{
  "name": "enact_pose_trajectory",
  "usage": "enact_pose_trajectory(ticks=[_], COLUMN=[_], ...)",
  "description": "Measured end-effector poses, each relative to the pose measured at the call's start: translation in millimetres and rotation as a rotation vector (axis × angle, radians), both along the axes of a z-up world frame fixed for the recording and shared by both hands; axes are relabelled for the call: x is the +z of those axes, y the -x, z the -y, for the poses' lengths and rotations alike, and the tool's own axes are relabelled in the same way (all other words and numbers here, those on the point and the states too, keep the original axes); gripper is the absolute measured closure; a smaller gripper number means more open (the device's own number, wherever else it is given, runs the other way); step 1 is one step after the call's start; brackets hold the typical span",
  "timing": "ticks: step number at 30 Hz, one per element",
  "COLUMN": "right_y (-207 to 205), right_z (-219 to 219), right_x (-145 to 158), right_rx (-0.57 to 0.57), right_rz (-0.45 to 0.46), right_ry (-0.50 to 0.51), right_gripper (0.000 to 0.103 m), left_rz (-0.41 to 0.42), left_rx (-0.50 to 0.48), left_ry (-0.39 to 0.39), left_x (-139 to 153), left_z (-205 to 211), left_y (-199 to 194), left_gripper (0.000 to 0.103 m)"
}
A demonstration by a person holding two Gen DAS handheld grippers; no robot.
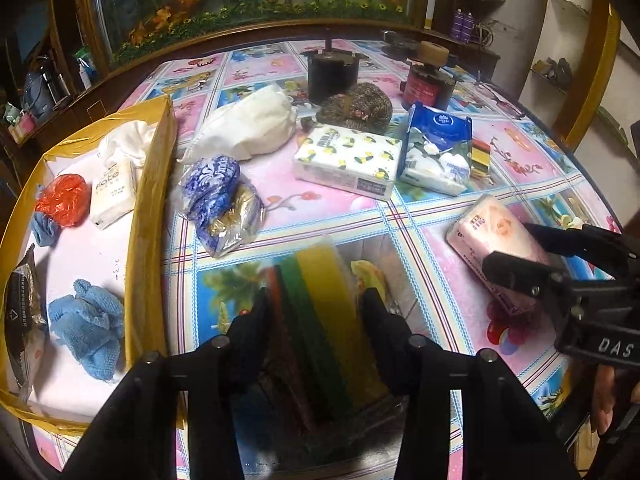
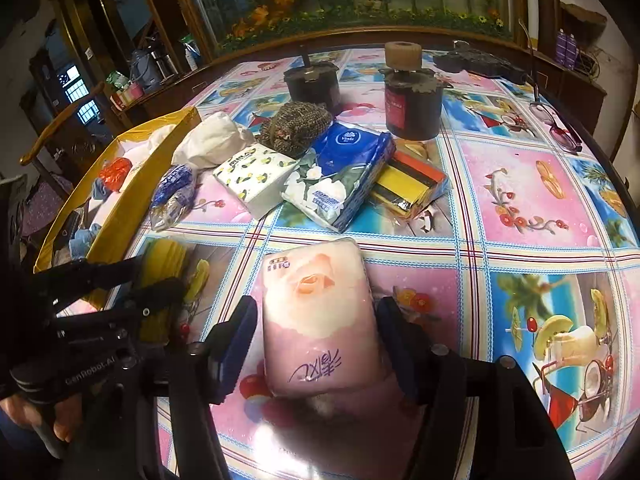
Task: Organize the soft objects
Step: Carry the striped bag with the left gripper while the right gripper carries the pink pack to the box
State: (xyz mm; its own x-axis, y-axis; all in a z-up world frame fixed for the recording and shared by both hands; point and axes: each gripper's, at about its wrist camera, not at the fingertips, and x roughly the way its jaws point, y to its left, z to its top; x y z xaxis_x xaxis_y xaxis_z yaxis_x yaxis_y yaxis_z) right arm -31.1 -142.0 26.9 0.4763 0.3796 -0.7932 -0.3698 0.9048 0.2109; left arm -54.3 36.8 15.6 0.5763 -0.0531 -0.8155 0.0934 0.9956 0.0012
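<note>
We have the left gripper (image 1: 316,312) clamped on the sponge pack (image 1: 320,280) and the right gripper (image 2: 316,344) straddling the pink tissue pack (image 2: 320,312) near the table's (image 2: 520,184) front edge, jaws apart; the box (image 1: 154,184) at the left edge is part-filled, several packs left

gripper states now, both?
Left gripper: shut on sponge pack.
Right gripper: around tissue pack; grip cannot be told.

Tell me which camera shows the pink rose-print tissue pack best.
Right wrist view: the pink rose-print tissue pack fills the centre, face up, print legible, between the right hand-held gripper fingers. The left wrist view shows it only at the right edge, foreshortened and partly hidden behind that gripper.
</note>
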Motion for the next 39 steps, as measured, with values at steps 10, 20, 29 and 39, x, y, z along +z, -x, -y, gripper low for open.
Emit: enact_pose_trajectory(ticks=[10, 20, 29, 39], right_y=[8, 10, 9, 10], right_z=[-1, 2, -9, -45], right_x=[-2, 16, 24, 45], right_rx=[0.004, -0.017, 0.013, 0.095], right_rz=[0.022, 0.063, 0.056, 0.074], right_ry=[0.065, -0.007, -0.049, -0.07], right_gripper=[0.047, 0.048, 0.048, 0.047], left_rz=[0.06, 0.109, 0.151, 0.192], left_rx=[-0.001, 0.016, 0.071, 0.194], left_ry=[0.013, 0.022, 0.045, 0.066], left_x=[20, 39, 56, 73], left_z=[-5, -13, -42, -102], left_y=[6, 10, 12, 18], left_gripper=[0.059, 0.059, 0.059, 0.059])
